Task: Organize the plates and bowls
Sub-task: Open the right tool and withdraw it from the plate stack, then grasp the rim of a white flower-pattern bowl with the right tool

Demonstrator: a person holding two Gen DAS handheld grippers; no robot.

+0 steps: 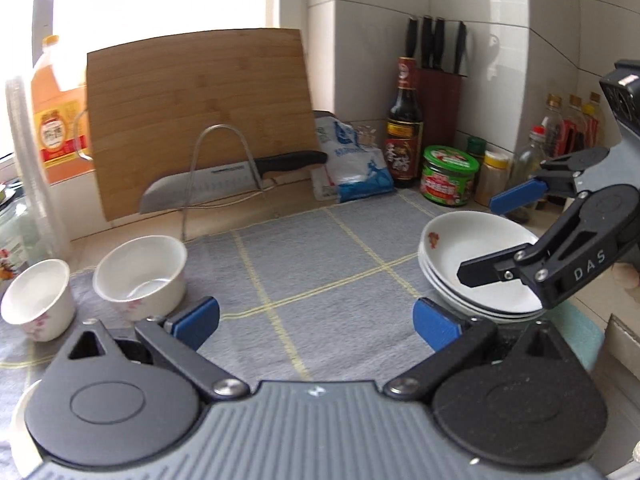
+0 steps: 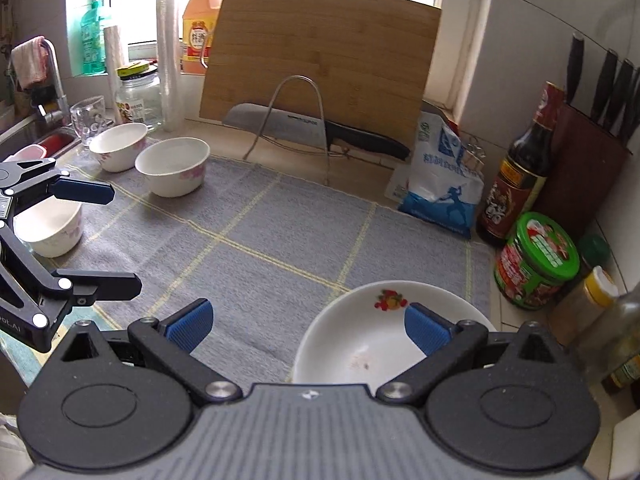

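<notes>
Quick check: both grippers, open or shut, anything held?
Left gripper: open, holding nothing, above the grey mat.
Right gripper: open wide, holding nothing; its right finger is over the stack of plates.

On the mat (image 2: 280, 248): plates (image 2: 360, 340) stacked at 5 o'clock, three bowls (image 2: 174, 166) at 10 o'clock. Cutting board (image 2: 320, 64) with knife (image 2: 304, 128) stands behind at 12; bottle (image 2: 516, 184) and jar (image 2: 536, 260) at 3.

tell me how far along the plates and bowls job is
Done: shallow white plates with fruit print sit stacked on the grey checked cloth. In hand: nothing; left gripper and right gripper are open. Left: three white floral bowls stand unstacked.
</notes>
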